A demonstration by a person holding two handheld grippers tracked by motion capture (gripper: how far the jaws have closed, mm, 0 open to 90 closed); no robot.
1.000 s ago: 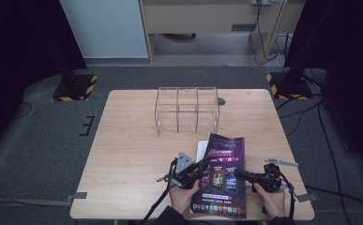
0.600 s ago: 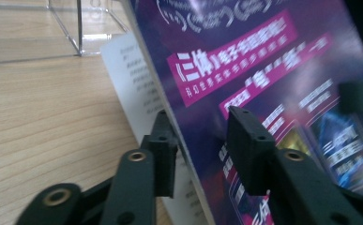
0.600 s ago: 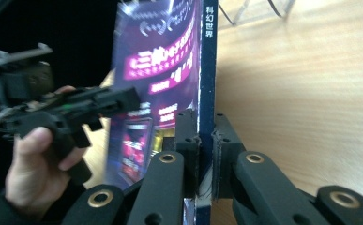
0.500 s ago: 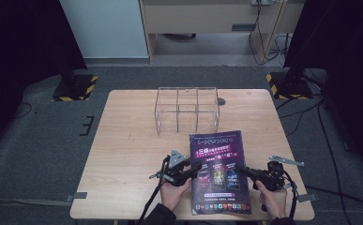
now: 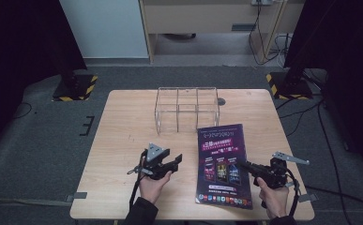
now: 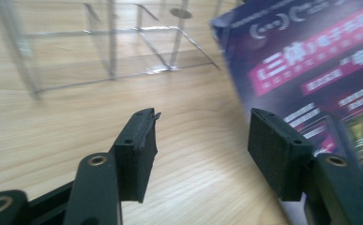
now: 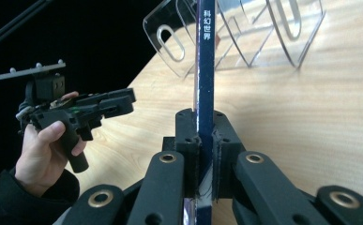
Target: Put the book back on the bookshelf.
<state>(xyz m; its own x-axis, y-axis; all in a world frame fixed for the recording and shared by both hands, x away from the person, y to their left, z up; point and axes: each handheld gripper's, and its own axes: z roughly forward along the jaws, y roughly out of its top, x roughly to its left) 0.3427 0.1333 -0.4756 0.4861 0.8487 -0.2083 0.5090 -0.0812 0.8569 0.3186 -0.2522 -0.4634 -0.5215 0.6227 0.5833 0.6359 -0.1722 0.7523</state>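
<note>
A thin dark-blue and purple book (image 5: pixel 223 164) faces up over the table's front right. My right gripper (image 5: pixel 245 167) is shut on its spine edge; in the right gripper view the spine (image 7: pixel 206 70) runs straight up from between the closed jaws of that gripper (image 7: pixel 206 140). My left gripper (image 5: pixel 177 159) is off to the book's left, apart from it. Its jaws have just been opening and stand apart with nothing between them (image 6: pixel 200 140). The book's cover (image 6: pixel 310 61) lies to the right of them.
A clear acrylic rack (image 5: pixel 186 108) with several compartments stands at the table's back middle, just beyond the book's far edge. A small round disc (image 5: pixel 221 101) lies beside it. Bare wooden tabletop (image 5: pixel 123 136) spreads to the left. Dark floor and stands surround the table.
My left gripper has let go of the book's left edge, opened and moved away to the left. The right gripper keeps its hold, and the book has shifted slightly right and up.
</note>
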